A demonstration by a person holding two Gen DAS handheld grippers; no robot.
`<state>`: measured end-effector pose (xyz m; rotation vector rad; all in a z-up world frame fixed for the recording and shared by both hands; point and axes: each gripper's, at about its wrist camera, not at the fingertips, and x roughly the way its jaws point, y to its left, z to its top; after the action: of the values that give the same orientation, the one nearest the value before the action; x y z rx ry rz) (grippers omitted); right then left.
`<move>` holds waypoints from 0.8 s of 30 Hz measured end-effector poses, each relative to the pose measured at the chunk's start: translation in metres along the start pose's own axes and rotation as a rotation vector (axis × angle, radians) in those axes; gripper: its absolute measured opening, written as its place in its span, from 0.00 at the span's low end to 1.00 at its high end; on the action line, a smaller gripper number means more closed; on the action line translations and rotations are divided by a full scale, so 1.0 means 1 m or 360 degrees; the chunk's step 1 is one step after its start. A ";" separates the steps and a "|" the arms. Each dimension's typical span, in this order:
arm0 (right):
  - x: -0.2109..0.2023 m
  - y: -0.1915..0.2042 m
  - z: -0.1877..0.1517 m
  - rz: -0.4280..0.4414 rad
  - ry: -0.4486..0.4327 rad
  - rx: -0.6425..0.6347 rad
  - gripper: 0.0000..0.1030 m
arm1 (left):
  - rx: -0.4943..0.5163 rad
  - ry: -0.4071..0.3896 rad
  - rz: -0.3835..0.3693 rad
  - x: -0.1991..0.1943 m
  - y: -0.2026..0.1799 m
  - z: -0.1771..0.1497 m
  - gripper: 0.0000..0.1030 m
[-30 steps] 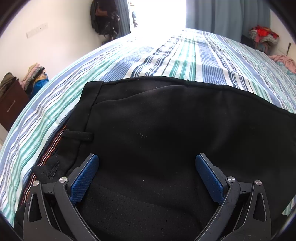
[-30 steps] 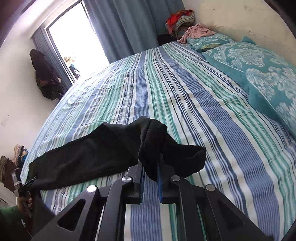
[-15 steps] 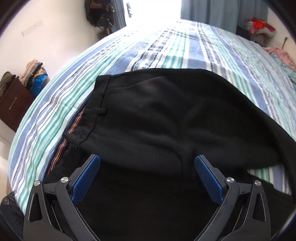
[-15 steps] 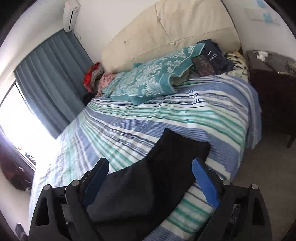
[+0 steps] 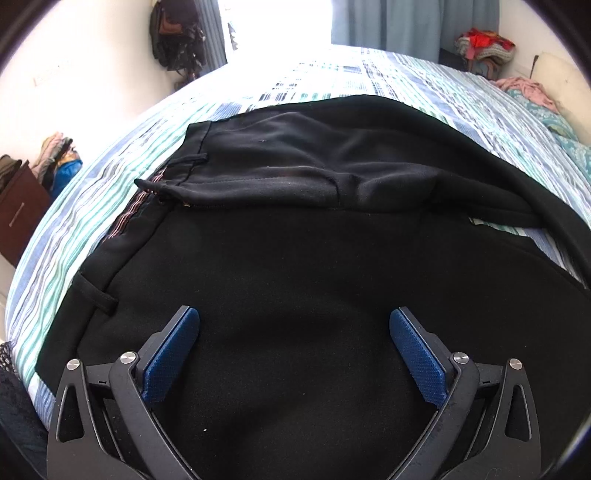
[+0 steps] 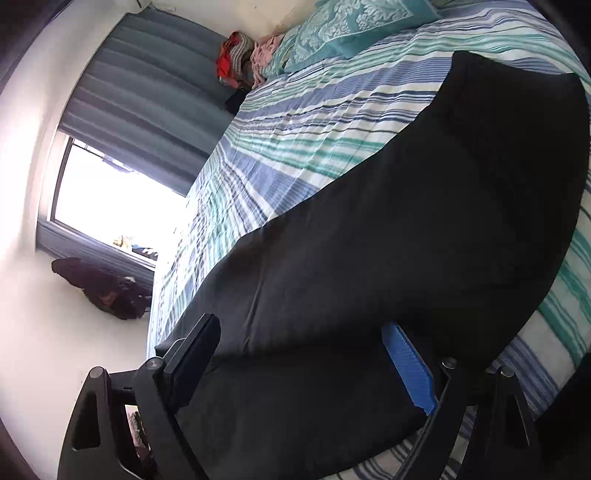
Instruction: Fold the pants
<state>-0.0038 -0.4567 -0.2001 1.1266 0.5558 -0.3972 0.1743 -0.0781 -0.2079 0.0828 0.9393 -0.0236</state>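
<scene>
Black pants [image 5: 295, 251] lie spread on the striped bed sheet [image 5: 332, 81], the waistband with a belt loop [image 5: 96, 295] at the left. One leg is doubled over the other, and its hemmed edge [image 5: 258, 184] crosses the middle of the view. My left gripper [image 5: 293, 312] hovers open over the near fabric, blue pads wide apart and gripping nothing. In the right wrist view the picture is rolled sideways. There the pants [image 6: 424, 221] stretch up to the right across the bed [image 6: 295, 122]. My right gripper [image 6: 301, 323] is open above the dark cloth with nothing pinched.
Teal patterned pillows [image 6: 354, 22] and a heap of clothes [image 6: 236, 59] sit at the head of the bed by the grey curtain [image 6: 155, 85]. A dark cabinet [image 5: 18, 206] stands at the left wall. A bag [image 5: 173, 33] hangs beside the bright window.
My right gripper let go of the bunched pant leg, opened wide and rolled sideways, sinking over the pants. My left gripper drew back, so more of the waistband and the folded leg shows.
</scene>
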 end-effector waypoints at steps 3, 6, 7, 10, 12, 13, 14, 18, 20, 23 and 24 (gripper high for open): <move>0.001 -0.012 0.010 -0.0019 -0.0098 0.0114 0.87 | 0.0003 -0.0026 0.0007 -0.001 0.000 -0.003 1.00; 0.004 -0.008 0.018 -0.0077 -0.0144 0.0053 0.82 | 0.0007 -0.0048 0.0017 -0.002 -0.001 -0.005 1.00; 0.005 -0.006 0.022 -0.0104 -0.0156 0.0014 0.71 | 0.0007 -0.0050 0.0018 -0.002 0.000 -0.005 1.00; 0.007 -0.013 0.029 -0.0244 -0.0128 0.0006 0.06 | 0.0006 -0.0048 0.0017 -0.002 0.000 -0.004 1.00; 0.006 -0.019 0.029 -0.0266 -0.0117 0.0049 0.06 | 0.0002 -0.0043 0.0013 -0.001 0.000 -0.004 1.00; 0.000 -0.020 0.028 -0.0256 -0.0136 0.0036 0.06 | -0.0001 -0.0040 0.0009 0.001 0.001 -0.003 1.00; -0.004 -0.015 0.029 -0.0247 -0.0161 0.0004 0.06 | -0.0002 -0.0037 0.0006 0.001 0.001 -0.003 1.00; -0.026 0.005 0.034 -0.0171 -0.0267 -0.0145 0.06 | -0.0030 0.0033 0.0000 -0.001 0.003 0.000 1.00; -0.035 0.012 0.035 -0.0122 -0.0309 -0.0198 0.06 | -0.0044 0.0136 -0.0022 -0.005 0.005 0.006 0.99; -0.044 0.020 0.036 -0.0044 -0.0339 -0.0251 0.06 | -0.0077 0.0243 -0.0179 -0.010 0.009 0.024 0.99; -0.045 0.023 0.036 -0.0025 -0.0344 -0.0270 0.06 | -0.0111 0.0238 -0.0235 -0.012 0.010 0.035 0.99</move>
<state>-0.0191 -0.4803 -0.1447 0.9040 0.4002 -0.4701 0.1955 -0.0708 -0.1768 -0.0504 1.0931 -0.1226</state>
